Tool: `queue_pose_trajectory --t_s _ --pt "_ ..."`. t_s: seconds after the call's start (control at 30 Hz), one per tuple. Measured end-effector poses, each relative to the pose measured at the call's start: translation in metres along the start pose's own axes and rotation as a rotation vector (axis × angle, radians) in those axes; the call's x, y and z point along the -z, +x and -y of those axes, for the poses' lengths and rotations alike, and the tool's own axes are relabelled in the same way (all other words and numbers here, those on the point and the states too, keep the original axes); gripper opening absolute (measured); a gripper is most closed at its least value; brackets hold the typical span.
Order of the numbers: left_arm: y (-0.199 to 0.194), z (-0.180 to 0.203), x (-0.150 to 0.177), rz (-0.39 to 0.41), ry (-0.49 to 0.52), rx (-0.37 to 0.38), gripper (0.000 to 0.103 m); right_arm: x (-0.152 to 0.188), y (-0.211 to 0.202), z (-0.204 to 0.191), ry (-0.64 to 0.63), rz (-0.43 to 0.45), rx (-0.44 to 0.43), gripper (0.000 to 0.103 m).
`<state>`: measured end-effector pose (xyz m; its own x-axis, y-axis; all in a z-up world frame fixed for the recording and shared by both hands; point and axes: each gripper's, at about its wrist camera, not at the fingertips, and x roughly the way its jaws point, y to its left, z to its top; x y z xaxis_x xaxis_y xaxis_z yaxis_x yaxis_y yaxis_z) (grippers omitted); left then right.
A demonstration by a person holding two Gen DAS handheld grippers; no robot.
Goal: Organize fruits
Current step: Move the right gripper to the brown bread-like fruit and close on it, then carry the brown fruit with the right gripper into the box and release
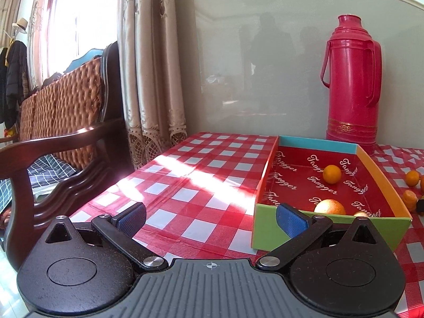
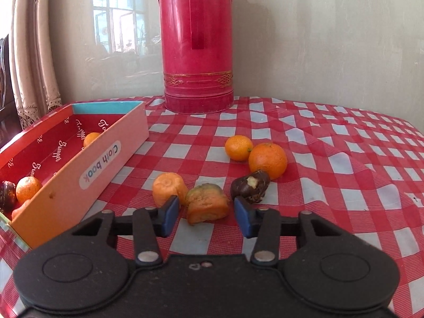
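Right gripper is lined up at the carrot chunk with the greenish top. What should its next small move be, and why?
Probably ease the right gripper forward and finish closing. The carrot chunk lies on the tablecloth between the blue pads, which do not yet visibly press it, and the box it likely belongs in sits just left.

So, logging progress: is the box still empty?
No. The box already holds two oranges and a dark fruit.
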<state>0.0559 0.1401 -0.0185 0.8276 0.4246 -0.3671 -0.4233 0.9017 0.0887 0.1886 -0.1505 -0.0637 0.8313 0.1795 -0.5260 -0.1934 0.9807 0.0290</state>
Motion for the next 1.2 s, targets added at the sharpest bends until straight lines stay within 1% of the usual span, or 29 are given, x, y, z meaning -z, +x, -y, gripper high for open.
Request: queue_pose_trajectory --t_s 0.1,0.17,0.3,0.47,0.63,0.93,1.07,1.2 --pt "0.0 -0.003 0.0 -0.001 -0.005 -0.002 0.103 0.0 0.002 -0.001 -0.006 -0.017 0.006 0.03" --pt "0.001 -0.005 0.0 -0.002 -0.008 -0.003 0.103 0.001 0.004 -0.003 -0.016 -0.03 0.01 0.029" --pt "0.0 -0.007 0.0 -0.001 -0.014 -0.003 0.103 0.0 0.0 0.0 0.001 -0.013 -0.001 0.028" --pt "-0.001 -0.01 0.0 0.005 -0.019 -0.006 0.103 -0.003 -0.014 -0.006 -0.005 0.066 -0.012 0.028" --pt "-0.001 -0.013 0.001 0.003 -0.015 -0.012 0.103 -0.005 -0.024 -0.024 -0.03 0.131 -0.054 0.028" --pt "0.001 -0.031 0.005 -0.012 -0.022 -0.042 0.103 -0.009 -0.041 -0.065 -0.083 0.276 -0.165 0.028" --pt "0.001 -0.035 0.006 -0.014 -0.019 -0.048 0.103 -0.007 -0.044 -0.088 -0.153 0.301 -0.21 0.028" --pt "0.001 -0.037 0.007 -0.018 -0.019 -0.05 0.103 -0.006 -0.042 -0.105 -0.207 0.305 -0.231 0.029"
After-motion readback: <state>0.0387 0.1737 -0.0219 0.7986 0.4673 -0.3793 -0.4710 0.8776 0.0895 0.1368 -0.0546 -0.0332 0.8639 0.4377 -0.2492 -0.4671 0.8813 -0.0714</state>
